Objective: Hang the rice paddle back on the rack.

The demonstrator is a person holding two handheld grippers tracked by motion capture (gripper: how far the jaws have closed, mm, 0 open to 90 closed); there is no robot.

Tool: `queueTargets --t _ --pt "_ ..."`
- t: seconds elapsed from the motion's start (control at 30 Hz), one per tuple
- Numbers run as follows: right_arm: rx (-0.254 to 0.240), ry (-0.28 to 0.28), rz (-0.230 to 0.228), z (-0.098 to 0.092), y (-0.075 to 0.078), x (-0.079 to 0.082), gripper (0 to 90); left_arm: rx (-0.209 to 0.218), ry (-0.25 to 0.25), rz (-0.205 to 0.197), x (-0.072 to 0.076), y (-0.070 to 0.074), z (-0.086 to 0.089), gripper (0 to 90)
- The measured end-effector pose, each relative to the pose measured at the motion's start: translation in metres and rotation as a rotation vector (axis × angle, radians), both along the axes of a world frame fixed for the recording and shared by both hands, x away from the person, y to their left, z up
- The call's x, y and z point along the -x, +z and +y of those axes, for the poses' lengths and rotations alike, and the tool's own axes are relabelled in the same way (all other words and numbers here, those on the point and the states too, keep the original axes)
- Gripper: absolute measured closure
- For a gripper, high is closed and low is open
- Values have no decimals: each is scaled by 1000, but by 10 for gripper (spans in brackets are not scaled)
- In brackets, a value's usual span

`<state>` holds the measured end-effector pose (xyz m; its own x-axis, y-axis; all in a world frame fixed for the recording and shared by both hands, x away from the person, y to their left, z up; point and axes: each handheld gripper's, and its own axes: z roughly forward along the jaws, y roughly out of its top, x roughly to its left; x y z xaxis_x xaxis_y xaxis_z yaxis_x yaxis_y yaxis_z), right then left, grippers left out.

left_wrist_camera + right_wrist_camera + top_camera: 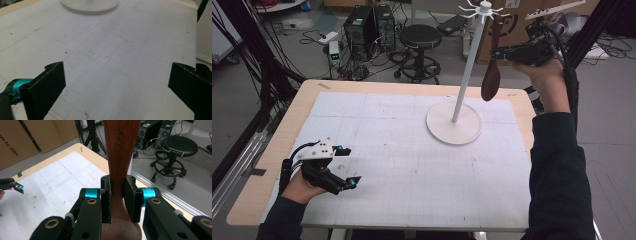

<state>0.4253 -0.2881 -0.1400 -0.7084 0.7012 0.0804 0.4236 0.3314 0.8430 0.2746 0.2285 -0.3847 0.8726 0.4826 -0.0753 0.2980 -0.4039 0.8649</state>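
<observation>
Job: looks like I'm hanging a wooden spoon (491,75) on the white rack (460,100) that stands at the far right of the counter (267,165).

Right tool (117,195): jaws clamped tight on the spoon's handle, bowl end hanging down. I've got it lifted up high, just beside the rack's pole.

Spoon: off the counter and in the air, close under the ring of hooks (482,10) on top. Can't tell from the high view if the handle end is on a hook yet, it's too small and dark up there.

Left tool (346,167): jaws wide apart, nothing in them, parked low over the white mat (120,50) at the near left, well apart from the rack.

Progress: pickup and lift done, I'd say. Left to do: get it seated on a hook, let go, back off.
</observation>
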Motion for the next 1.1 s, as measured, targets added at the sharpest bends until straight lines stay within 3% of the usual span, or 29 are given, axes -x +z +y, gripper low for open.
queueTargets --t 0.13,0.33,0.47,0.63,0.97,1.1 --pt "2 3 -9 2 -1 -2 757 3 3 2 0 0 1 18" --pt "8 -3 -10 2 -2 -1 658 3 2 4 1 0 0 18" --pt "11 4 18 4 -5 3 598 6 -4 5 1 0 0 18" --pt "19 44 22 7 -12 10 486 11 -3 7 1 0 1 18" --pt "-41 143 -4 15 -27 31 249 13 -3 9 0 0 0 18" --pt "-50 177 -18 18 -29 39 205 8 -4 8 0 0 0 17"
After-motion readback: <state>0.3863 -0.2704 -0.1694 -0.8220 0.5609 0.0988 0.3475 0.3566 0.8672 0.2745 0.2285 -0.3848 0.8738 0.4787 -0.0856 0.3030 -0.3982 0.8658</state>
